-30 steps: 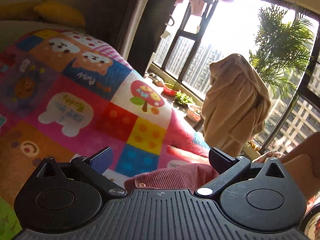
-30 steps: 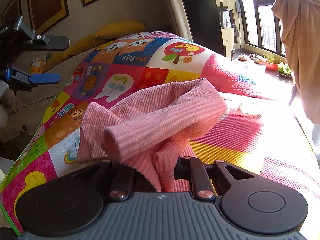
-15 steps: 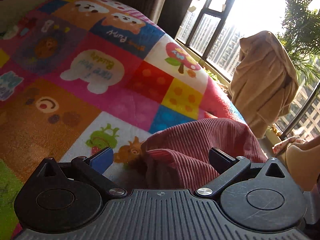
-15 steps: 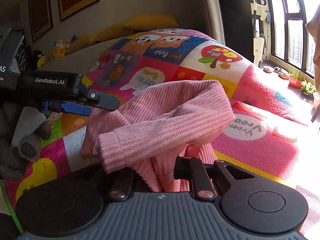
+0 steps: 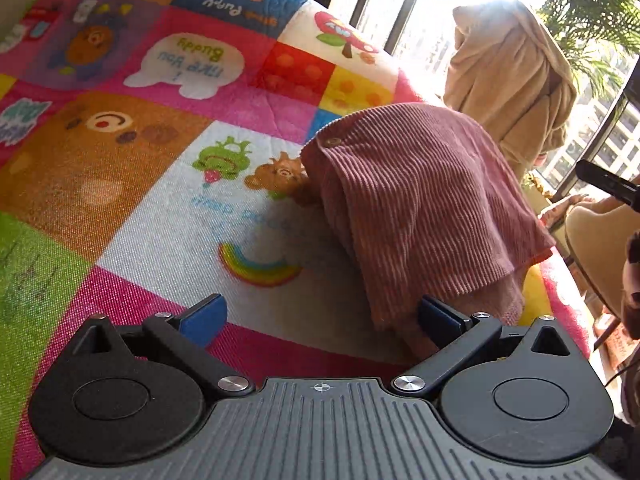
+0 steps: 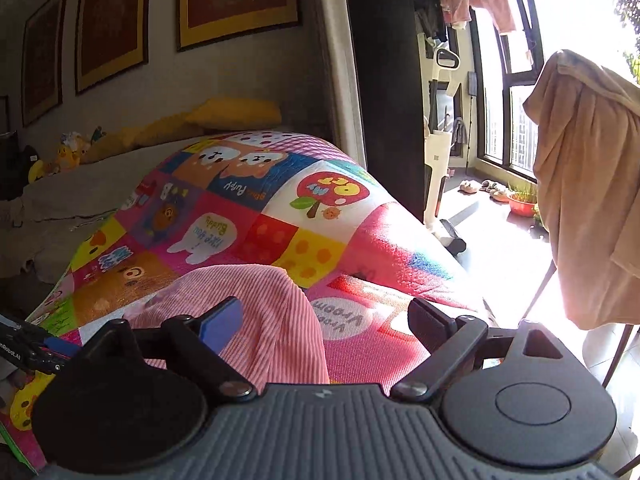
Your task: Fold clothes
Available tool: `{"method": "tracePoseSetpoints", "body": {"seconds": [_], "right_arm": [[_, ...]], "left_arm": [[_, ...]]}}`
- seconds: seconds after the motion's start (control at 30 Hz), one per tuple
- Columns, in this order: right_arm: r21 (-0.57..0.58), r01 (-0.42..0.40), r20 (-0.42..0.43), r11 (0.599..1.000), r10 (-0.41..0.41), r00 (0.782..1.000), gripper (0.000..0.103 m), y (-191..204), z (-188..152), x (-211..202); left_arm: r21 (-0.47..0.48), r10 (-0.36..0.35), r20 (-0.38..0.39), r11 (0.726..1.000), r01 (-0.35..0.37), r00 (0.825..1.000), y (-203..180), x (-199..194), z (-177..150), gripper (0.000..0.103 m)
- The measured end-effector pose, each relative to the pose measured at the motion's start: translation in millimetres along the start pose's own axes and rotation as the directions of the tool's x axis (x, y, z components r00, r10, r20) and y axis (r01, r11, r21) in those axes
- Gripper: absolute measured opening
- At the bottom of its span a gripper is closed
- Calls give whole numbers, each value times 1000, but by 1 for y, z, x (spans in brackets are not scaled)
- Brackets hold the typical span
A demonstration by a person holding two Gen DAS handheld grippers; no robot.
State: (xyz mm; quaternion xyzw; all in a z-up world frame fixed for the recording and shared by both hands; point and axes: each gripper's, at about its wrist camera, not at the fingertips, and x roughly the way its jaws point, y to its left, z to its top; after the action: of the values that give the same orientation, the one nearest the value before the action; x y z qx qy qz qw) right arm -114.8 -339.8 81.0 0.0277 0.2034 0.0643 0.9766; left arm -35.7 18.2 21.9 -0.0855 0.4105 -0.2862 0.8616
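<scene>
We have the pink top lying in a soft mound on the quilt, right of center in the left view. It is ribbed knit, with fine cords running down the drape, one round button near its upper left edge, and a hem hanging in a loose fold at lower right. In the right view the top sits lower center, and the same ribbing reads lighter pink in the sun.

The quilt is a flat woven patchwork of bright squares with cartoon bears, a frog, a rainbow and a speech bubble. It bulges over the bed.

Our left gripper has its jaws wide apart and holds nothing. The blue pad is over bare quilt, and the right-hand pad touches or sits just beside the top's hem.

Our right gripper is also spread, with nothing between the fingers. The top lies under and behind its left finger.

A tan robe hangs in heavy folds at right, fleecy and backlit.

Changes since half a second ago:
- The right gripper was clamped on a bunched fold of the top and is now released.
- The top has dropped from a lifted bundle to a settled heap.
- The left gripper was spread then too, and now sits further back from the top, with more quilt showing.
</scene>
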Motion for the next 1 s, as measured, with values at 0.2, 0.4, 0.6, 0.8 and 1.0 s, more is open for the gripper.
{"method": "tracePoseSetpoints", "body": {"seconds": [0.2, 0.4, 0.6, 0.8, 1.0], "right_arm": [[-98, -26, -34, 995, 23, 999, 91, 35, 4, 41], [-138, 37, -24, 990, -40, 999, 95, 38, 33, 78], [-137, -29, -52, 990, 22, 998, 97, 29, 48, 93], [-247, -82, -179, 966, 38, 983, 100, 53, 33, 130], [-329, -150, -185, 933, 92, 978, 99, 83, 15, 143]], "left_arm": [[-61, -174, 159, 981, 186, 972, -15, -8, 26, 103], [60, -354, 192, 935, 349, 915, -53, 16, 49, 103], [133, -278, 44, 954, 270, 960, -67, 62, 26, 103], [203, -267, 21, 945, 258, 963, -67, 49, 11, 103], [56, -267, 79, 963, 263, 960, -24, 18, 42, 103]]}}
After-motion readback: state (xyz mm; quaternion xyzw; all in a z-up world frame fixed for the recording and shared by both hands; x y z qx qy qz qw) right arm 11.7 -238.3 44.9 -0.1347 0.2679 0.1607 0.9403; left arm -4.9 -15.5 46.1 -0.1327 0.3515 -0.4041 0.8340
